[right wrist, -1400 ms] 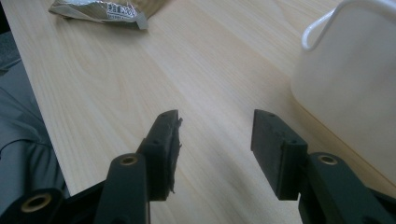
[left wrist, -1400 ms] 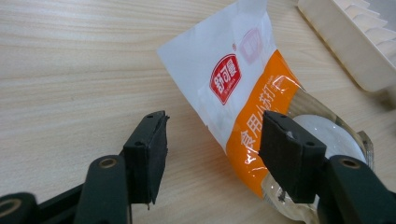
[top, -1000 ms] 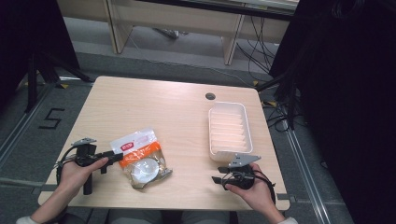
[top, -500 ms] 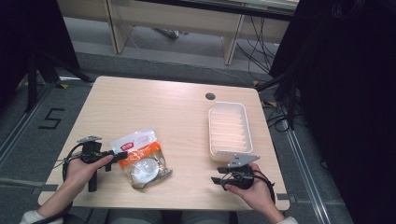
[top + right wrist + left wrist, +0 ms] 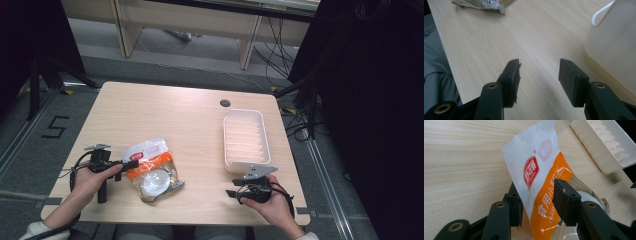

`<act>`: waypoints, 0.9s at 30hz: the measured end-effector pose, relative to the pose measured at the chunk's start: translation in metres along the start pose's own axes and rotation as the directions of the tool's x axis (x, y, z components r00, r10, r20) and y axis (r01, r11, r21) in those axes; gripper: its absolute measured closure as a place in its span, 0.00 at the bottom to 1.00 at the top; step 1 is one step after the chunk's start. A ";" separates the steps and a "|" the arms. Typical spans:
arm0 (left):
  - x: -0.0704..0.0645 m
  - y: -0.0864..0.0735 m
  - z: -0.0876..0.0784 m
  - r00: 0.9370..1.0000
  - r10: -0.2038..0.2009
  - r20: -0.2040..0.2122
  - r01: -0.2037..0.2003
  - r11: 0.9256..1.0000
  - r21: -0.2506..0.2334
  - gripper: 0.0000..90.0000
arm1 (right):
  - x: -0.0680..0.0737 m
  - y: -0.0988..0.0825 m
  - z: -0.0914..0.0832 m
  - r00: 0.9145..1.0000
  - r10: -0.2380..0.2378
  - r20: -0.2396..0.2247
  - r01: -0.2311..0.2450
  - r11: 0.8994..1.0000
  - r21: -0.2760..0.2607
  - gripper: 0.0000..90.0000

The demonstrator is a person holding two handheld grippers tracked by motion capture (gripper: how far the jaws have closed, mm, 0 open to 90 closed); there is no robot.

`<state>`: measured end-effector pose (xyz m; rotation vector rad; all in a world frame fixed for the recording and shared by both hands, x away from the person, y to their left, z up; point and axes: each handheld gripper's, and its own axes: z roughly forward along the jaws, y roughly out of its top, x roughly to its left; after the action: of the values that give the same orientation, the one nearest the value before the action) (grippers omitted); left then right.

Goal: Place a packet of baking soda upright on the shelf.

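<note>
Left gripper (image 5: 536,202) had just been closing, fingers astride the packet (image 5: 541,177) beside the tray (image 5: 245,137); right gripper (image 5: 539,82) hovered, fingers apart over bench (image 5: 165,110).

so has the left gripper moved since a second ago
Yes. The left gripper has edged rightward toward the white tray, its jaws just closing around the snack bag.

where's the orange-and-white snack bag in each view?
High view: orange-and-white plastic snack bag lies left of centre, beside the left gripper.
Left gripper view: centre, between the jaws.
Right gripper view: top left corner, its edge.
Shared landmark: white ribbed plastic tray.
</note>
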<state>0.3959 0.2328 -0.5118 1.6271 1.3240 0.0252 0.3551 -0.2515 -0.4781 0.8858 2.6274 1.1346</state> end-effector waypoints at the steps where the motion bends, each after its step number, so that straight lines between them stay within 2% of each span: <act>1: -0.001 0.000 0.000 1.000 0.006 0.003 -0.006 1.000 0.000 0.68 | 0.000 0.000 0.000 1.000 -0.002 0.001 0.002 1.000 0.004 0.58; 4: -0.002 0.000 0.002 1.000 0.009 0.000 -0.009 1.000 0.005 0.66 | -0.001 0.000 -0.001 1.000 -0.002 -0.004 0.002 1.000 0.007 0.58; 5: -0.002 -0.001 0.003 1.000 0.007 -0.010 -0.007 1.000 -0.001 0.65 | 0.000 0.000 0.000 1.000 0.015 -0.007 -0.015 1.000 0.000 0.58; 7: 0.001 -0.001 0.003 1.000 0.002 -0.010 -0.002 1.000 0.016 0.63 | -0.001 0.000 0.000 1.000 -0.001 -0.009 0.001 1.000 0.015 0.58; 8: 0.001 -0.001 0.003 1.000 0.000 -0.016 0.000 1.000 0.010 0.63 | -0.001 0.000 0.002 1.000 -0.007 -0.003 0.007 1.000 0.002 0.58; 12: -0.002 -0.001 0.004 0.999 0.034 -0.014 -0.033 0.999 0.027 0.65 | -0.001 0.000 -0.001 1.000 -0.007 -0.001 0.007 1.000 0.010 0.58; 16: -0.003 0.000 0.006 0.999 0.037 -0.014 -0.037 0.999 0.034 0.67 | 0.002 0.000 0.001 1.000 0.006 0.003 -0.006 1.000 0.011 0.58; 17: -0.003 0.000 0.006 0.999 0.041 -0.020 -0.041 0.999 0.035 0.71 | 0.001 0.000 0.001 1.000 -0.013 0.000 0.013 1.000 0.008 0.58; 18: -0.003 0.000 0.006 0.999 0.050 -0.017 -0.049 0.998 0.036 0.71 | 0.001 0.000 0.001 1.000 -0.013 0.000 0.013 1.000 0.008 0.58; 25: -0.006 0.001 0.002 0.996 0.086 -0.007 -0.086 0.996 0.028 0.95 | 0.000 0.000 0.001 1.000 -0.011 0.002 0.011 1.000 0.012 0.58; 27: -0.008 0.002 0.000 0.995 0.097 0.009 -0.097 0.995 0.023 0.98 | 0.001 0.000 0.001 1.000 -0.009 -0.002 0.009 1.000 0.015 0.58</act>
<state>0.3937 0.2272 -0.5060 1.7084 1.2423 0.0618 0.3548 -0.2506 -0.4787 0.8744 2.6425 1.1157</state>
